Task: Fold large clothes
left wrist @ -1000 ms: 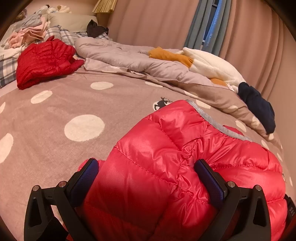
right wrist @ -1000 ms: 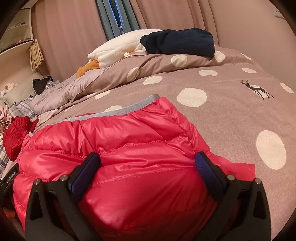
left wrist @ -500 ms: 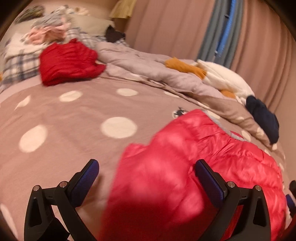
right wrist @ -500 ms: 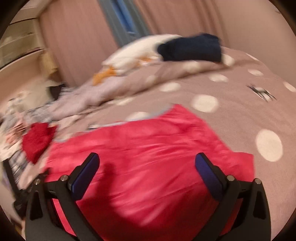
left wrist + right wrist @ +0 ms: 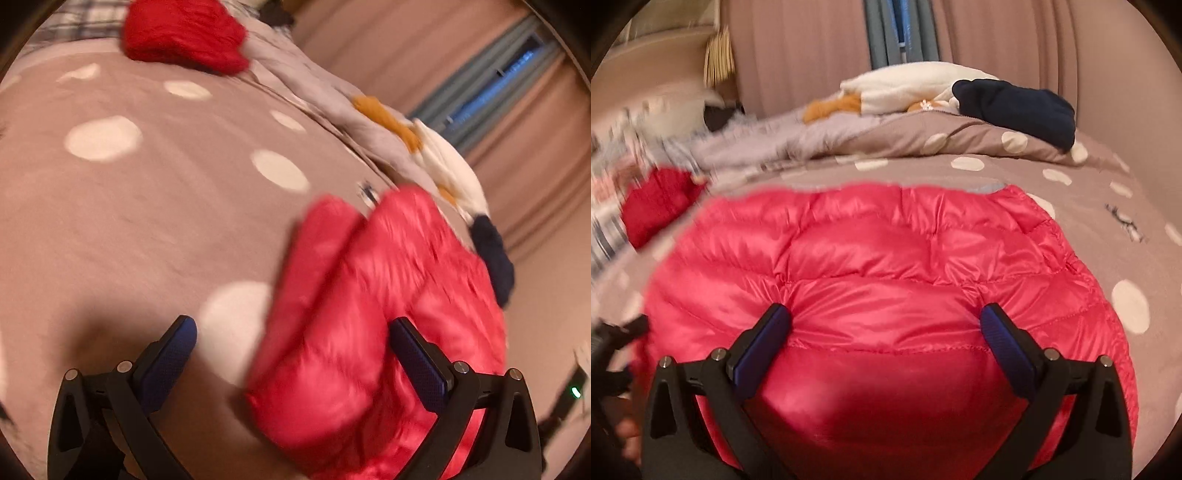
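Jacket (image 5: 886, 258): red quilted puffer, shiny and slick, lies bunched on the dotted bedspread (image 5: 129, 221). Both grippers, left (image 5: 291, 354) and right (image 5: 886, 332), have jaws wide apart and grip nothing, w/ the right one's pads on the fabric. Risk: slippery puffy shell springs back, so your fold may pop open or slide.

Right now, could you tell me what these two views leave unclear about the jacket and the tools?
- Pink jacket, left wrist view: motion blur hides seams and fold lines.
- Jacket's near edge, right wrist view: cut off by the bottom edge, behind the right tool.
- Left tool: contact with the jacket unclear through blur.
- Clothes pile, right wrist view: smeared at the left edge.
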`<state>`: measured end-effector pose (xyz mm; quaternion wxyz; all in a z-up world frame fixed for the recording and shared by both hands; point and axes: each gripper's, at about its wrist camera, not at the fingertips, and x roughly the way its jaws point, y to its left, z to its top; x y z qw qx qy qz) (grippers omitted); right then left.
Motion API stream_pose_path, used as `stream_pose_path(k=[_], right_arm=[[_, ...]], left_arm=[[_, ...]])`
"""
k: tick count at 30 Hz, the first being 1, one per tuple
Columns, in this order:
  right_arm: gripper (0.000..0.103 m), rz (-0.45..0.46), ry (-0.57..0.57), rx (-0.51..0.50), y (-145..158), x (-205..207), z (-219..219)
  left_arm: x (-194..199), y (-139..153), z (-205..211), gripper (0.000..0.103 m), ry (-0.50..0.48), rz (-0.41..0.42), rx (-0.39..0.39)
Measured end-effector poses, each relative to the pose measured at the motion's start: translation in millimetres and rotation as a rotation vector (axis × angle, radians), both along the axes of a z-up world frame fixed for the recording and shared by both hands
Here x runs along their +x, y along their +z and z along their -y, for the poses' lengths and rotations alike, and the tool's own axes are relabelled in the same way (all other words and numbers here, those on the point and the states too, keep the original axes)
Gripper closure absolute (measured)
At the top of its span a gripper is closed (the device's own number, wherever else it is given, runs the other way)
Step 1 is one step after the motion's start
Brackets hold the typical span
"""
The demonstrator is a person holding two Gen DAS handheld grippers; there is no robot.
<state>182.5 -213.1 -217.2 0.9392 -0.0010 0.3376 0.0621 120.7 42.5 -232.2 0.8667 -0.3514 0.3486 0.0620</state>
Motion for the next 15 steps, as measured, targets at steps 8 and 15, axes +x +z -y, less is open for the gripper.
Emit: stream_pose_path(k=[8,15], right_arm=[[0.000,-0.064,-0.016,-0.133,-29,25,-7],[0.000,-0.053,-0.033,-0.151,-33,35,-7]], left_arm=[[48,-5,51,0.000,-0.262,0.049,-0.122],[61,-8,57,0.000,-0.191,0.082,-0.109]])
